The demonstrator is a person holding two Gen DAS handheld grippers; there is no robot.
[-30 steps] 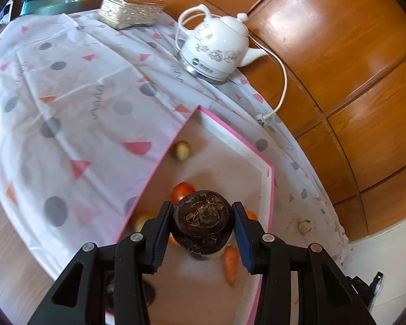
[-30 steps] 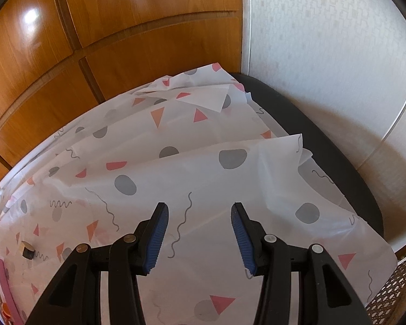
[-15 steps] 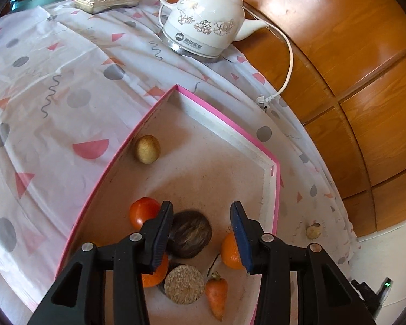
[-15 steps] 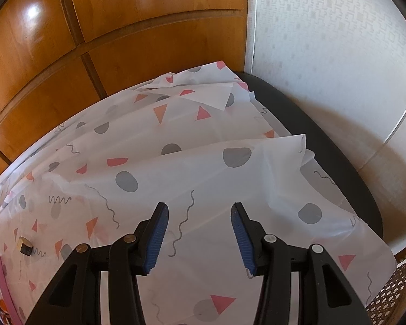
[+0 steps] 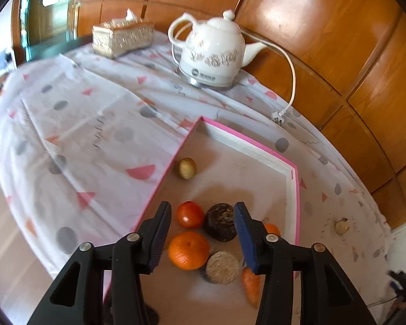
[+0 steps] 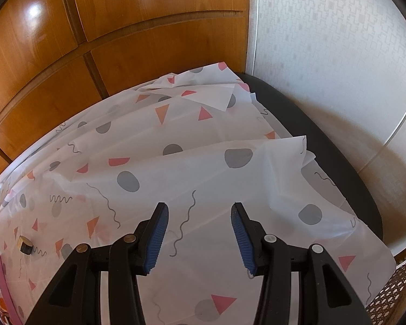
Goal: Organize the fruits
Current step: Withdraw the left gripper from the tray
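Your left tongs (image 5: 201,228) point steeply downward. Their jaws have just been opening and now stand parted, with nothing pressed between the pads. The left finger (image 5: 159,237) shows its dark ribbed pad face; the right finger (image 5: 245,237) shows a blue ribbed pad. Both black finger arms run in from the bottom edge of the left wrist view.

Your right tongs (image 6: 200,234) also point steeply downward. Their jaws stand apart at a moderate gap, and nothing is gripped. Both blue ribbed pads (image 6: 157,239) face inward, symmetrical about the centre line. Your hands and sleeves are not visible in either view.
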